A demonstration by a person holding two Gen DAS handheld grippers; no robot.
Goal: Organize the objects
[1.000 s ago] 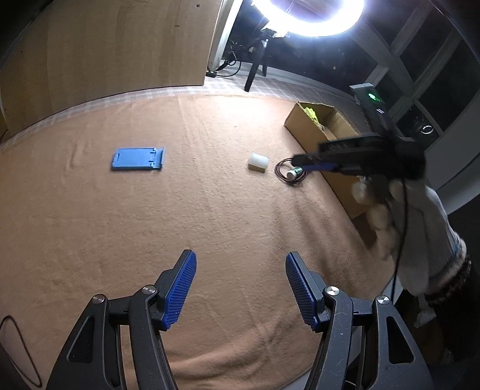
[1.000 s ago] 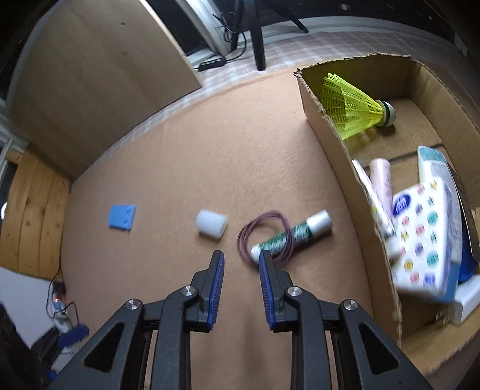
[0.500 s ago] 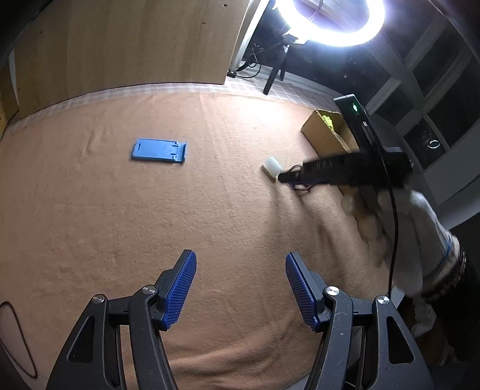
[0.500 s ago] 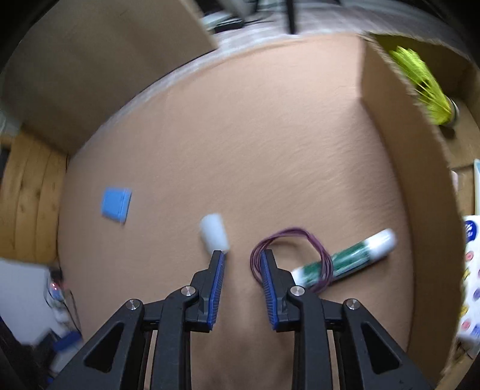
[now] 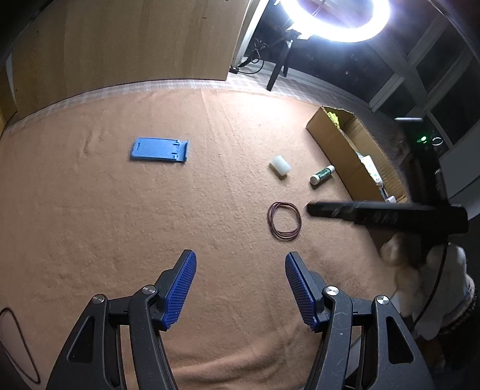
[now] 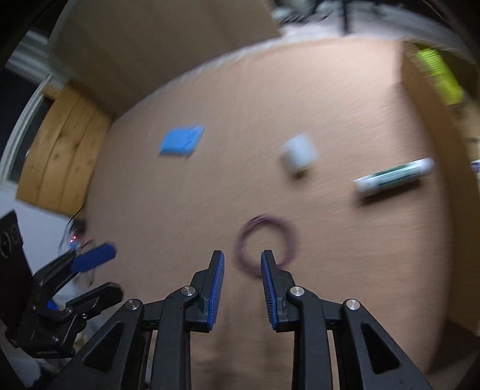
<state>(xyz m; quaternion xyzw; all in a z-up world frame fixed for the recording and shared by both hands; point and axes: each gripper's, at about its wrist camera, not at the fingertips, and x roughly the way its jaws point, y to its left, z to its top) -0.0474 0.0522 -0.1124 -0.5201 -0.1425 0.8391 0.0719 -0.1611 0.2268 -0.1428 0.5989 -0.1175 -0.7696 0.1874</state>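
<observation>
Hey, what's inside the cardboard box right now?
In the cardboard box, something yellow-green shows at the far end and white packaging nearer. The wall hides the rest.

Ring light (image 5: pixel 336 18) at top right of the left wrist view, blown out white with glare, is the main source; room around it is dark. Tan blanket (image 5: pixel 150 225) lit evenly, dimmer toward its near edge. Small soft shadows under the white cylinder (image 5: pixel 280 166) and glue stick (image 5: pixel 321 175). Left view sharp. Right wrist view dimmer and motion-blurred throughout: glue stick (image 6: pixel 393 177), purple band (image 6: pixel 267 243) smeared. Heavy fisheye bending and black vignette at corners.
</observation>
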